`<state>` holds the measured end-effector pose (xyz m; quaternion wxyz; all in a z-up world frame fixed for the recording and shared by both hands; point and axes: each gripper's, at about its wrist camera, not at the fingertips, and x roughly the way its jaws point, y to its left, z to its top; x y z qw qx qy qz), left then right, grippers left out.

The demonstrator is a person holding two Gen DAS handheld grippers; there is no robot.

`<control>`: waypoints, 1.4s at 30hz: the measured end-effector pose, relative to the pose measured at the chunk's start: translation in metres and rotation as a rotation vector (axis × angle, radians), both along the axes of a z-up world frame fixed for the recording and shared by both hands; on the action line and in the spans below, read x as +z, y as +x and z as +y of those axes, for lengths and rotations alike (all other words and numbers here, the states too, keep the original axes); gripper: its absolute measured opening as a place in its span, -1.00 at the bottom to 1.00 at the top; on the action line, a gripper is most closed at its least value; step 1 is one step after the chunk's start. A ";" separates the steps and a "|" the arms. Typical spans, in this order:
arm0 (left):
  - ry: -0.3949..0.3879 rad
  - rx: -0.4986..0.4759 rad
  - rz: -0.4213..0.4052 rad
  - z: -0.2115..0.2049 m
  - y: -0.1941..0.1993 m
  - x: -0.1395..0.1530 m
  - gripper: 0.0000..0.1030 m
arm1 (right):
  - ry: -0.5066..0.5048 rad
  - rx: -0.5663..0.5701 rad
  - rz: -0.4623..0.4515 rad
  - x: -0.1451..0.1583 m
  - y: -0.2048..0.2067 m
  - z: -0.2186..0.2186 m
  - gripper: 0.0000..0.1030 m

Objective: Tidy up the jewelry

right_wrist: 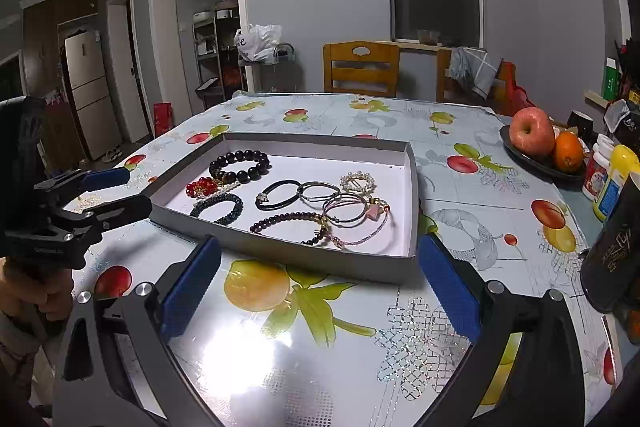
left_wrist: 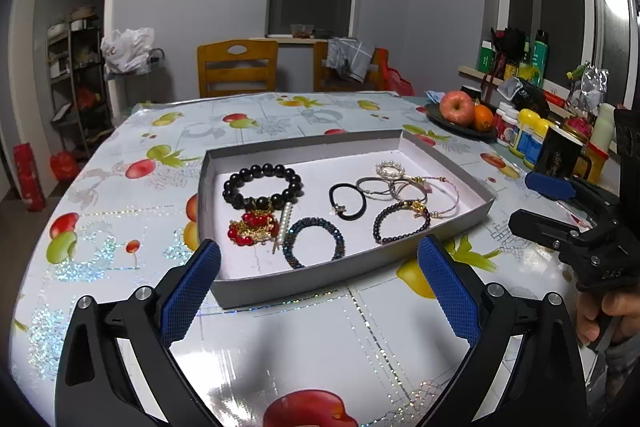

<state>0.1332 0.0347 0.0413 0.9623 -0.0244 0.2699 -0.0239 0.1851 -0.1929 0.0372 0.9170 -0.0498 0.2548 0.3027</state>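
Note:
A shallow grey tray (left_wrist: 352, 269) (right_wrist: 280, 251) with a white floor lies on the fruit-print table. In it lie a black bead bracelet (left_wrist: 262, 187) (right_wrist: 239, 165), a red and gold bead piece (left_wrist: 252, 229) (right_wrist: 202, 187), a dark blue bead bracelet (left_wrist: 314, 242) (right_wrist: 218, 207), a black hair tie (left_wrist: 347, 201) (right_wrist: 278, 194), a dark purple bead bracelet (left_wrist: 401, 222) (right_wrist: 292, 221), thin bangles (left_wrist: 404, 189) (right_wrist: 344, 209) and a pearl ring clip (left_wrist: 390, 170) (right_wrist: 357, 182). My left gripper (left_wrist: 318, 269) is open and empty, just before the tray's near edge. My right gripper (right_wrist: 318, 271) is open and empty at the tray's near right.
A dark plate (right_wrist: 532, 159) with an apple (left_wrist: 456, 106) (right_wrist: 532, 131) and an orange (right_wrist: 568, 151) stands at the right. Bottles (right_wrist: 612, 179) and a black mug (left_wrist: 558, 157) (right_wrist: 612, 251) crowd the right edge. Wooden chairs (left_wrist: 238, 67) stand behind the table.

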 end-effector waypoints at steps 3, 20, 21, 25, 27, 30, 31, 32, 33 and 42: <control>0.000 0.002 0.001 0.000 0.000 0.000 0.90 | -0.003 -0.002 -0.002 0.000 0.000 0.001 0.89; 0.004 0.006 -0.007 0.001 -0.002 0.003 0.90 | -0.004 -0.001 -0.005 0.000 0.001 0.002 0.89; 0.006 0.006 -0.007 0.000 -0.002 0.003 0.90 | -0.005 0.001 -0.006 0.000 0.000 0.002 0.89; 0.004 0.005 -0.005 0.000 -0.002 0.002 0.90 | -0.006 0.000 -0.010 0.001 0.001 0.002 0.89; 0.002 0.006 -0.005 0.000 -0.002 0.002 0.90 | -0.006 0.000 -0.009 0.001 0.002 0.002 0.89; 0.002 0.006 -0.005 0.000 -0.002 0.002 0.90 | -0.005 0.000 -0.011 0.001 0.001 0.002 0.89; 0.002 0.007 -0.005 0.000 -0.002 0.002 0.90 | -0.006 0.000 -0.011 0.001 0.001 0.002 0.89; 0.003 0.006 -0.005 0.000 -0.002 0.002 0.90 | -0.007 0.000 -0.010 0.000 0.001 0.003 0.89; 0.004 0.006 -0.006 0.000 -0.002 0.002 0.90 | -0.007 0.000 -0.010 0.000 0.002 0.003 0.89; 0.005 0.007 -0.007 0.000 -0.002 0.003 0.90 | -0.008 0.001 -0.013 0.000 0.001 0.003 0.89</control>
